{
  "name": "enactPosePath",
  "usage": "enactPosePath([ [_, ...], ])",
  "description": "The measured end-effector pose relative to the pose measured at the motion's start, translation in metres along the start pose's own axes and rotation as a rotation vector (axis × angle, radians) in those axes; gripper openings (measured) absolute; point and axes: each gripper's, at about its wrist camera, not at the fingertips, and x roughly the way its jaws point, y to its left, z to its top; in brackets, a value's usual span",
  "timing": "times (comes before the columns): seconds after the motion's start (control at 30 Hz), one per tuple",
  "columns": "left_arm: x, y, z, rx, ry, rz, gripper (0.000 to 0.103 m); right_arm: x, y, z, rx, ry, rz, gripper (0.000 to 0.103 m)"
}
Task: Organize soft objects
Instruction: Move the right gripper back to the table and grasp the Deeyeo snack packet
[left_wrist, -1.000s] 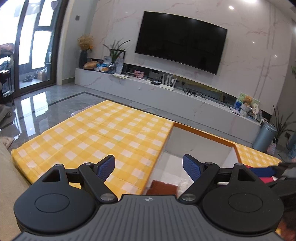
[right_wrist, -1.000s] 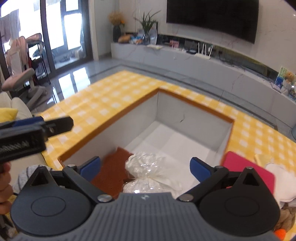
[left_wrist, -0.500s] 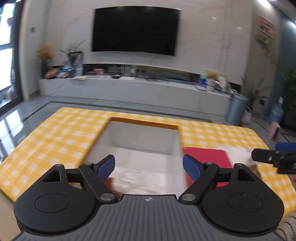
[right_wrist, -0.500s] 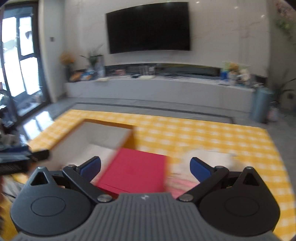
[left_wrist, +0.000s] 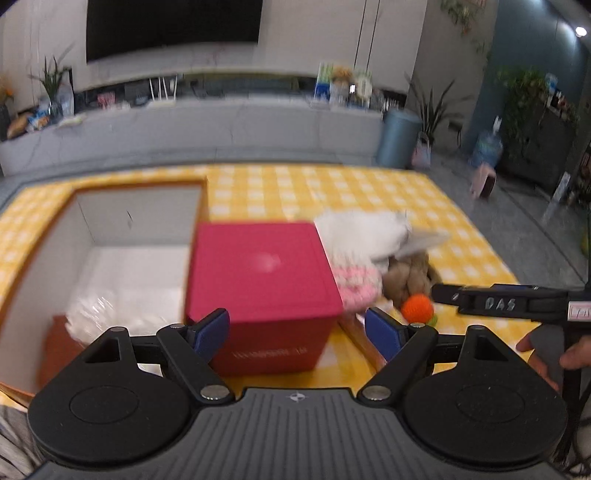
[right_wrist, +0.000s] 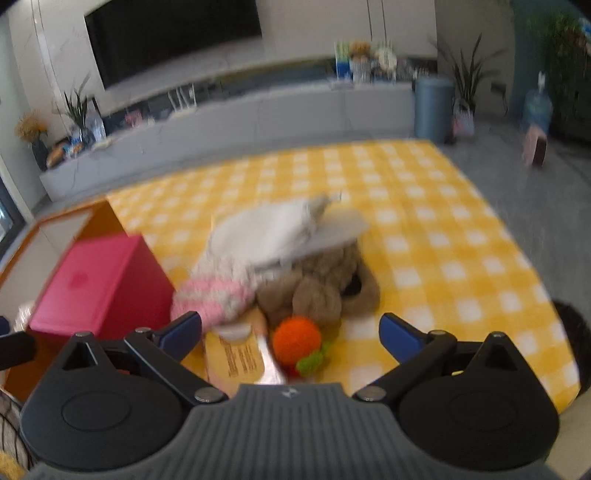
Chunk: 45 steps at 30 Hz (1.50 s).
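1. Left wrist view: the left claw (left_wrist: 297, 329) is spread and empty, low centre. A red box (left_wrist: 262, 273) stands mid-frame, the open bin (left_wrist: 48, 240) to its left, soft toys to its right.
2. Right wrist view: the right claw (right_wrist: 290, 332) is spread and empty over the pile (right_wrist: 284, 266) at centre, on the checked bench (right_wrist: 424, 229). The orange ball (right_wrist: 296, 338) looks light and squashy; I would pinch it across its middle.

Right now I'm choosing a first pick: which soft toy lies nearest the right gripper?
The orange knitted ball, just ahead of the right gripper; the others lie farther back.
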Motion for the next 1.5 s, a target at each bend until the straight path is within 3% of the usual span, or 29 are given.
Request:
enactPosePath([
  [0.2, 0.022, -0.007, -0.015, 0.018, 0.075, 0.000, 0.097, 0.046, 0.015, -0.014, -0.058, 0.157, 0.031, 0.100],
  [0.33, 0.027, -0.006, -0.024, 0.055, 0.095, -0.035, 0.097, 0.079, 0.021, -0.019, -0.071, 0.276, 0.022, 0.094],
  [0.5, 0.027, -0.011, -0.033, 0.129, 0.087, -0.045, 0.097, 0.100, 0.030, -0.023, -0.097, 0.332, 0.007, 0.093],
  [0.57, 0.026, -0.009, -0.036, 0.132, 0.086, -0.060, 0.097, 0.105, 0.033, -0.024, -0.104, 0.338, -0.003, 0.088],
  [0.63, 0.024, -0.006, -0.038, 0.129, 0.075, -0.073, 0.097, 0.102, 0.039, -0.025, -0.136, 0.328, 0.003, 0.075],
  [0.7, 0.023, -0.002, -0.038, 0.118, 0.075, -0.076, 0.097, 0.098, 0.046, -0.027, -0.177, 0.326, 0.004, 0.073],
  [0.9, 0.015, 0.008, -0.041, 0.105, 0.054, -0.112, 0.097, 0.087, 0.056, -0.043, -0.250, 0.372, -0.026, 0.072],
  [1.0, 0.013, 0.013, -0.042, 0.094, 0.036, -0.135, 0.097, 0.084, 0.054, -0.045, -0.248, 0.375, -0.038, 0.078],
  [1.27, 0.012, 0.017, -0.042, 0.075, 0.026, -0.157, 0.097, 0.109, 0.063, -0.027, -0.229, 0.353, -0.017, 0.083],
  [1.5, 0.010, 0.019, -0.042, 0.056, 0.025, -0.154, 0.097, 0.103, 0.066, -0.030, -0.255, 0.325, -0.010, 0.071],
])
